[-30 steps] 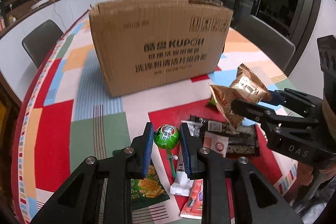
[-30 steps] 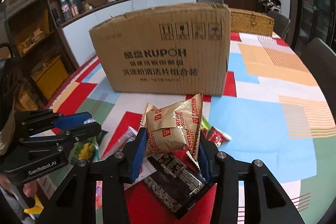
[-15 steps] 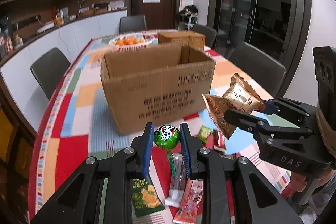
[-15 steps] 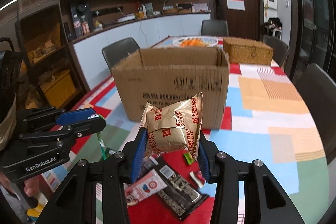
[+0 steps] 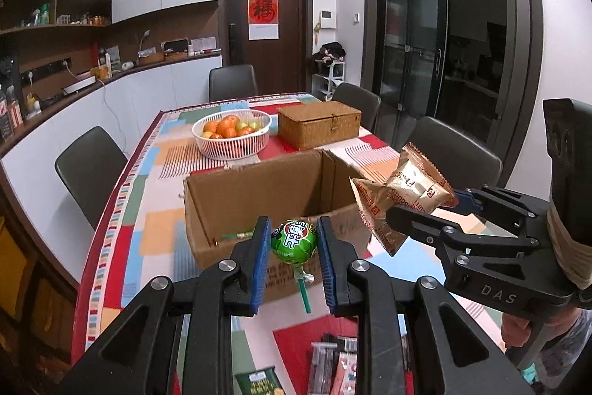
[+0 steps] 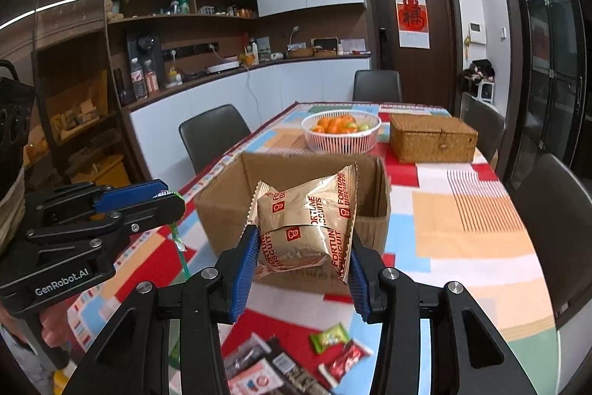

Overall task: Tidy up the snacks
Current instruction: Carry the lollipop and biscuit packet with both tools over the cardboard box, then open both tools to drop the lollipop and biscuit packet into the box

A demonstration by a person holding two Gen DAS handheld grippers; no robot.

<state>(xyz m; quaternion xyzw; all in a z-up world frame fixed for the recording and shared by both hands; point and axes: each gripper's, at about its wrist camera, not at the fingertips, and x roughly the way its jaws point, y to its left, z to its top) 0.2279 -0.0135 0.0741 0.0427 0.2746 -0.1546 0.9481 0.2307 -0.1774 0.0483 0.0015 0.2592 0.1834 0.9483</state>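
The left gripper (image 5: 292, 248) is pinching a green lollipop (image 5: 294, 241). The right gripper (image 6: 301, 260) is squeezing a gold biscuit packet (image 6: 305, 221), both hanging near the open cardboard box (image 5: 259, 187).

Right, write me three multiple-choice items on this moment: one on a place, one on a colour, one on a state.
1. Where is the white fruit basket?
A. inside the cardboard box
B. on the table beyond the cardboard box
C. on a chair

2. What colour is the wrapper of the lollipop?
A. green
B. purple
C. gold

3. What state is the right tool in?
A. open and empty
B. shut on the fortune biscuit packet
C. lying on the table

Answers: 1 B, the basket stands past the cardboard box, beside the wicker box. 2 A, the head gripped in the left tool is green. 3 B, its pads squeeze the fortune biscuit packet in the air.
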